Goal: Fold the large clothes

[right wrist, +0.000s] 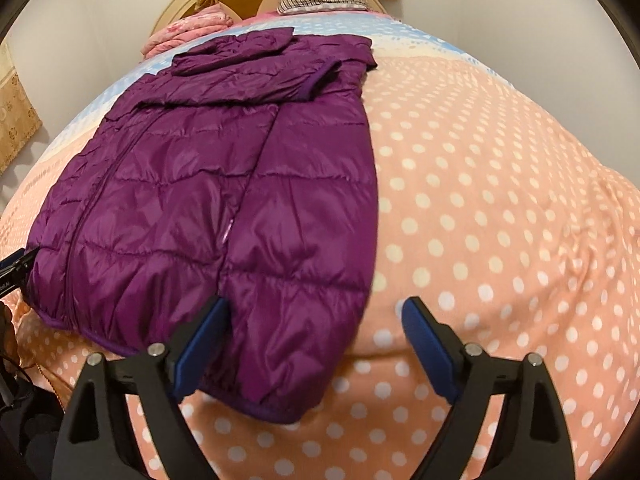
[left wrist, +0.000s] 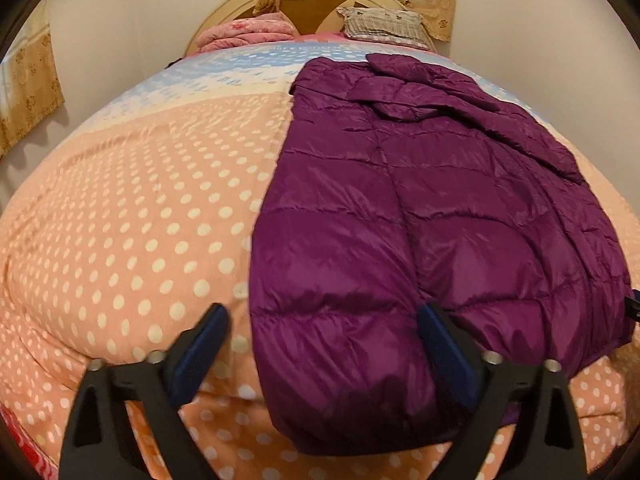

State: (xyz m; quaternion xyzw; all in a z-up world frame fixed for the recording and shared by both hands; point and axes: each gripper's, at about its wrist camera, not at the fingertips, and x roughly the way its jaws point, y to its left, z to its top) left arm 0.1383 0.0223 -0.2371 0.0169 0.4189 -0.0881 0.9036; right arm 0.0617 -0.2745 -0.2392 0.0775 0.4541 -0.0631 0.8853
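Left gripper point(left wrist: 322, 326): fingers spread, hovering above the jacket's hem at the bed's near edge, nothing between them; likely poised for the next fold.

Right gripper point(right wrist: 314, 320): likewise spread and empty, over the hem's other corner.

Purple quilted jacket point(left wrist: 420, 208): flat on the polka-dot bedspread point(left wrist: 132, 216), hem toward the near edge, collar toward the headboard; sides and a sleeve already turned in over the body, leaving a long panel, apparently ready to be folded lengthwise.

Pillows point(left wrist: 382, 24): against the headboard point(left wrist: 224, 20), far end.
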